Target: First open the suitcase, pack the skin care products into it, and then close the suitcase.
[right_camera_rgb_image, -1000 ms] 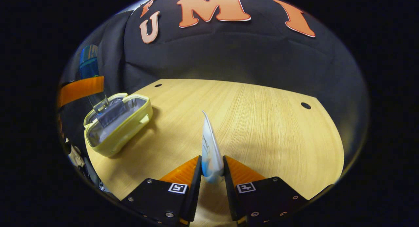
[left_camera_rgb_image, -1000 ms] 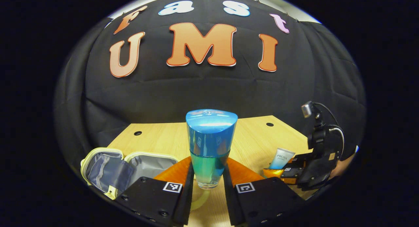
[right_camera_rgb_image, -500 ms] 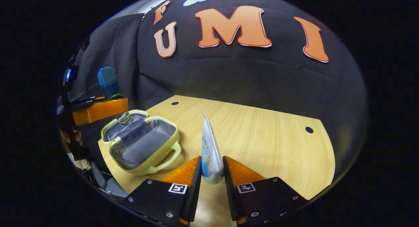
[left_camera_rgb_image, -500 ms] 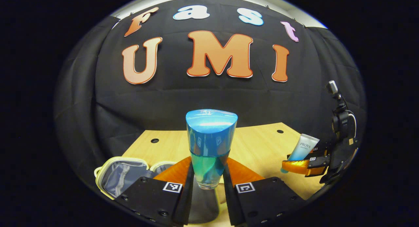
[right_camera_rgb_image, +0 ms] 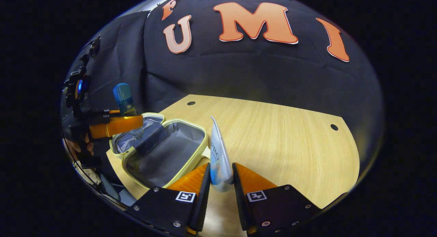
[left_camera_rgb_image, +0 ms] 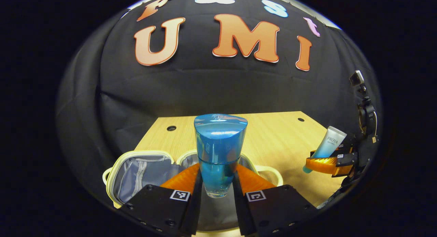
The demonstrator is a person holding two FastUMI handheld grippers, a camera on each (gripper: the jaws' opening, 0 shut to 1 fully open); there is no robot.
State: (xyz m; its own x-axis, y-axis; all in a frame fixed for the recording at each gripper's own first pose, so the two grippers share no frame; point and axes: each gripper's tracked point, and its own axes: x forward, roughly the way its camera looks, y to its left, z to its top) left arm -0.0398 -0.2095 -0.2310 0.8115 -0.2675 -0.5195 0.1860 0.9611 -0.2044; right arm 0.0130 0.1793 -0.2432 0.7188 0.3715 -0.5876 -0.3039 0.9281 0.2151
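My left gripper (left_camera_rgb_image: pixel 217 187) is shut on a blue bottle (left_camera_rgb_image: pixel 219 151) with a rounded blue cap, held upright above the open yellow suitcase (left_camera_rgb_image: pixel 136 172). The suitcase lies flat with its grey lining showing. In the right gripper view the same bottle (right_camera_rgb_image: pixel 124 102) hangs over the suitcase (right_camera_rgb_image: pixel 164 151) in the left gripper (right_camera_rgb_image: pixel 117 124). My right gripper (right_camera_rgb_image: pixel 220 182) is shut on a white and blue tube (right_camera_rgb_image: pixel 218 155), its crimped end pointing up, just right of the suitcase. In the left gripper view the tube (left_camera_rgb_image: pixel 326 146) sits in the right gripper (left_camera_rgb_image: pixel 324 163) at the far right.
The light wooden table (right_camera_rgb_image: pixel 280 138) stretches to the right of the suitcase, with small dark holes (right_camera_rgb_image: pixel 334 127) near its back corners. A hand (right_camera_rgb_image: pixel 80 146) holds the left gripper at the left edge.
Both grippers have moved toward the suitcase. The blue bottle now hangs over its open half, and the tube has come up beside its right edge.
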